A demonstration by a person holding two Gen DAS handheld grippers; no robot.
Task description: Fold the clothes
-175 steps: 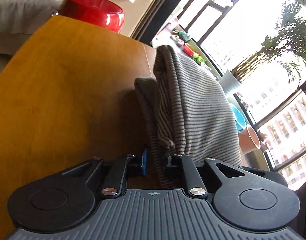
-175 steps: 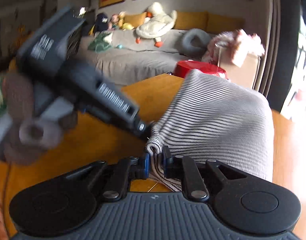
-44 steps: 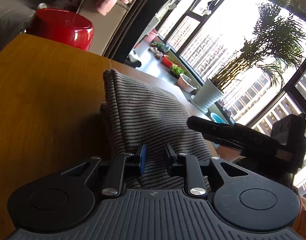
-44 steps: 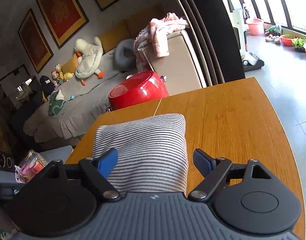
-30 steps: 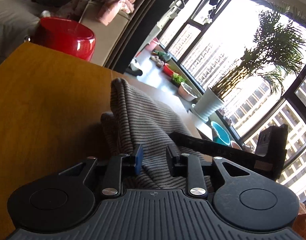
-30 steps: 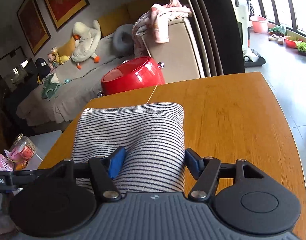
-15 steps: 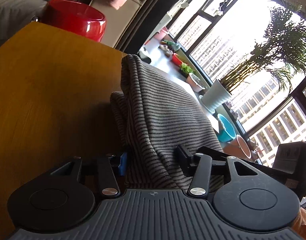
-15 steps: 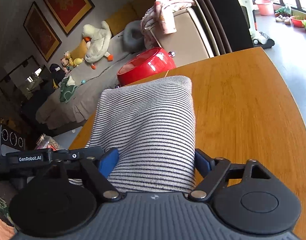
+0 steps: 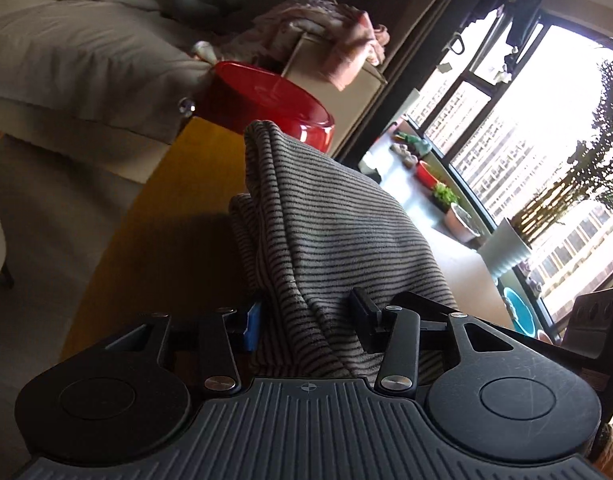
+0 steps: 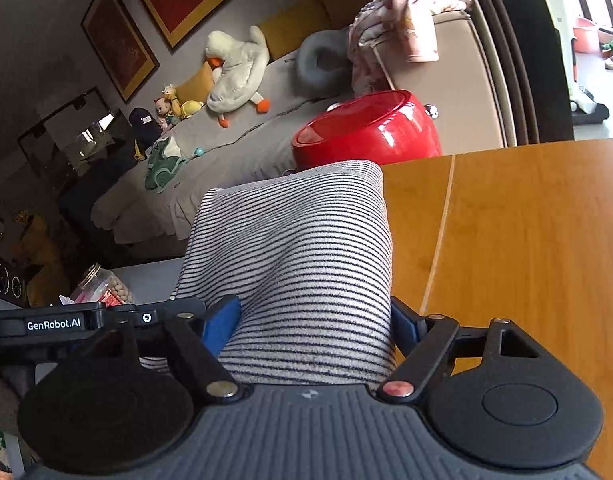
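A folded grey garment with thin dark stripes (image 9: 338,216) is held as a thick bundle between both grippers, raised above the left end of the wooden table (image 9: 178,200). My left gripper (image 9: 306,320) has its jaws set wide and pressed on the bundle's near end. From the other side, my right gripper (image 10: 312,324) clamps the same striped garment (image 10: 298,240), its blue pads (image 10: 222,324) against the cloth. The bundle's far end reaches past the table (image 10: 526,240) edge. The garment's underside is hidden.
A glossy red stool (image 10: 370,128) stands just beyond the table's far edge. Behind it is a grey sofa (image 10: 266,128) with soft toys and a pink cloth. A glass jar (image 10: 102,284) sits low at the left. Plant pots (image 9: 506,244) line the window.
Both grippers' jaws now stand wider around the whole bundle than a second ago. The bundle has come up and shifted toward the table's left edge and the red stool.
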